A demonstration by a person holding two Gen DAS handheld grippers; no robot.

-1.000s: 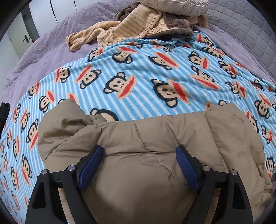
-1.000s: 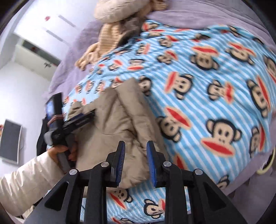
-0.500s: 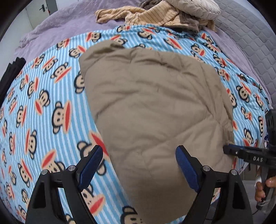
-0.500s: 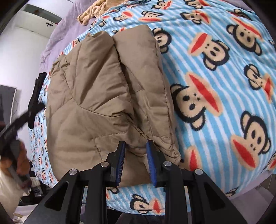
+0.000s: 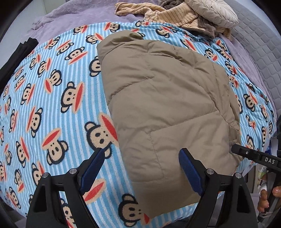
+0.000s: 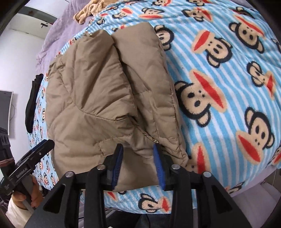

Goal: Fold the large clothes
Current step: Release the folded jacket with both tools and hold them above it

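Note:
A tan puffer jacket [image 5: 166, 105] lies folded into a thick bundle on the monkey-print striped blanket [image 5: 52, 105]. My left gripper [image 5: 141, 152] hovers open above the bundle's near left edge, with one pad over the blanket, the other over the jacket, and nothing held. In the right wrist view my right gripper [image 6: 137, 149] sits at the jacket's [image 6: 98, 91] near hem. Its jaws are opening, and the hem fabric lies loose between the blue pads. The left gripper [image 6: 35, 157] shows at that view's lower left, held by a hand.
A heap of striped beige clothes [image 5: 175, 15] and a cream cushion [image 5: 214, 12] sit at the far end on the purple bedspread [image 5: 70, 22]. A black garment [image 6: 31, 105] lies at the blanket's left edge. The bed's front edge drops off just below both grippers.
My left gripper pulled away from the jacket, so the whole bundle now shows. My right gripper sank to the bed with the hem, and its jaws have spread apart.

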